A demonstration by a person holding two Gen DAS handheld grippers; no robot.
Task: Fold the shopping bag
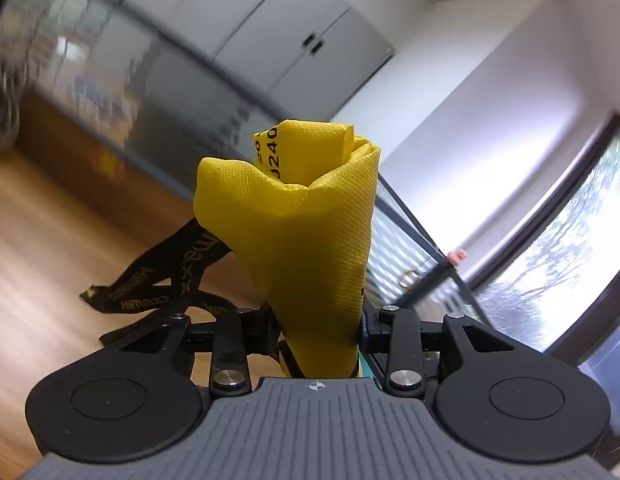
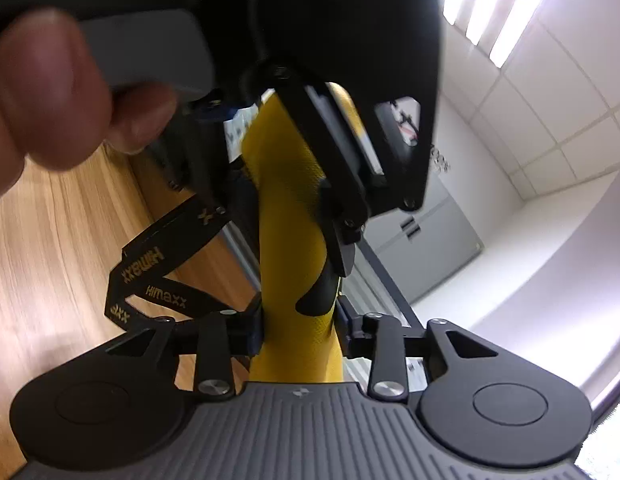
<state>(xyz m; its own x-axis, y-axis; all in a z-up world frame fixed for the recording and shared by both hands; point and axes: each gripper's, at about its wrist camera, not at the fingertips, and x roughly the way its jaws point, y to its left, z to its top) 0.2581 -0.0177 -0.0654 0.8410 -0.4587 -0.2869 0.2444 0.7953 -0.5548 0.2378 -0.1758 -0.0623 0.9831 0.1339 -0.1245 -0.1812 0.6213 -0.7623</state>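
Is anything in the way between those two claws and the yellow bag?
Nothing visible: the yellow shopping bag already sits bunched between the jaws of the left gripper and the right gripper, lifted off the wooden table.

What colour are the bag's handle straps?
Handle straps: black with gold lettering, clearest in the right wrist view.

Matt woven yellow bag; smooth wood-grain floor.

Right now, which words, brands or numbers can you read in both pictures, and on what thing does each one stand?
"HIMAXX": gold print on the black strap, repeated along it; it shows mirrored in the left wrist view.
"240": black digits on the yellow bag, near its top fold; the digits beside them are cut off.
Nothing else is readable.
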